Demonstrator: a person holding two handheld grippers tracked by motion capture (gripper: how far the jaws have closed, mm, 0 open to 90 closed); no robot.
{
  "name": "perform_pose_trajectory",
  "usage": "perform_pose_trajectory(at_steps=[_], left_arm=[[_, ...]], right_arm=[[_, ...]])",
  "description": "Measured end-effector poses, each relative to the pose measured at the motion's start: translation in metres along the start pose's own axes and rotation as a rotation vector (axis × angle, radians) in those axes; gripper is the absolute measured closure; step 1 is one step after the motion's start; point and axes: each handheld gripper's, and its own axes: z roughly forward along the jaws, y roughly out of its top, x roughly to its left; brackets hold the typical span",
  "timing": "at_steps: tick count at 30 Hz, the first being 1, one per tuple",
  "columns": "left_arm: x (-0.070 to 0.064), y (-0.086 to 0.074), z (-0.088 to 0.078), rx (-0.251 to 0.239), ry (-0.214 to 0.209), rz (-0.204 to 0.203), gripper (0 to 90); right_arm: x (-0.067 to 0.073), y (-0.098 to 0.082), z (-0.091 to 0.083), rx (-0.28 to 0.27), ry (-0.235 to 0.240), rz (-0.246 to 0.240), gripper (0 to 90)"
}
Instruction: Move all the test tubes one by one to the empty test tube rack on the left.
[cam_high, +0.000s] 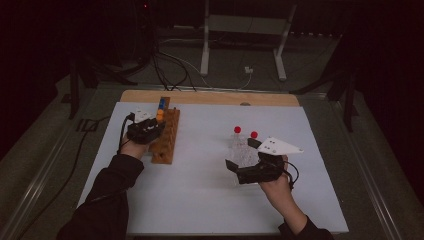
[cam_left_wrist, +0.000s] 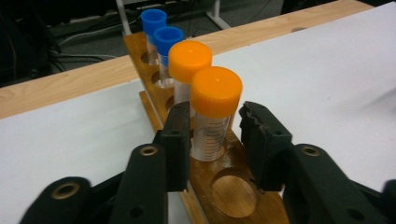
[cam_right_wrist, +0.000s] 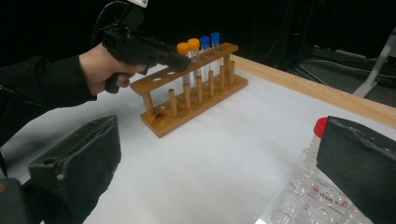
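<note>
Now the left gripper (cam_left_wrist: 212, 140) is at the wooden rack (cam_left_wrist: 233, 196), and its two black jaws stand on both sides of the nearest orange-capped tube (cam_left_wrist: 215, 112). This tube stands upright in a hole of the rack. In the left gripper view a small gap is visible between each pad and the tube wall, so the jaws are apart and do not press on it. Behind this tube, in the same row, there is a second orange-capped tube (cam_left_wrist: 189, 65) and then two blue-capped tubes (cam_left_wrist: 167, 44), all upright. The hole just in front of the gripper has no tube in it.

In the high view the rack (cam_high: 165, 137) lies at the left part of the white desk (cam_high: 200, 200), and the left gripper (cam_high: 146, 129) is just beside it, held by a hand in a dark sleeve.

The right gripper (cam_high: 245, 167) is well apart from the rack, at the right part of the desk. Its jaws are wide open and hold nothing. Just beside it stands a clear plastic rack (cam_right_wrist: 308, 200) with two red-capped tubes (cam_high: 237, 130); in the right gripper view one red cap shows at the edge of the right jaw
</note>
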Motion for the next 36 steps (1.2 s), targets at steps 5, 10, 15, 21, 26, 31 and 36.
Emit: perform_pose_trajectory(at_steps=[5, 10, 15, 21, 26, 31, 36], left_arm=[[-0.001, 0.002, -0.007, -0.005, -0.011, -0.011, 55.1], [-0.004, 0.005, -0.024, -0.017, -0.033, 0.003, 38.6], [-0.009, 0.004, -0.049, -0.05, -0.1, -0.001, 17.4], [-0.021, -0.006, -0.077, -0.079, -0.196, 0.012, 2.1], [-0.032, -0.016, -0.094, -0.104, -0.242, 0.028, 2.0], [-0.043, -0.028, -0.103, -0.112, -0.285, 0.038, 2.0], [-0.047, -0.037, -0.104, -0.103, -0.298, 0.043, 2.0]], right_arm=[[-0.001, 0.0, 0.0, -0.003, -0.003, -0.001, 0.0], [-0.003, 0.003, -0.004, -0.013, -0.016, -0.005, 0.0], [-0.014, 0.007, -0.012, -0.034, -0.058, -0.002, 0.0], [-0.033, 0.009, -0.019, -0.019, -0.13, 0.007, 0.0], [-0.05, 0.003, -0.018, 0.012, -0.166, 0.037, 0.7], [-0.062, -0.009, -0.01, 0.065, -0.222, 0.058, 6.8], [-0.072, -0.022, 0.0, 0.167, -0.263, 0.094, 21.4]])
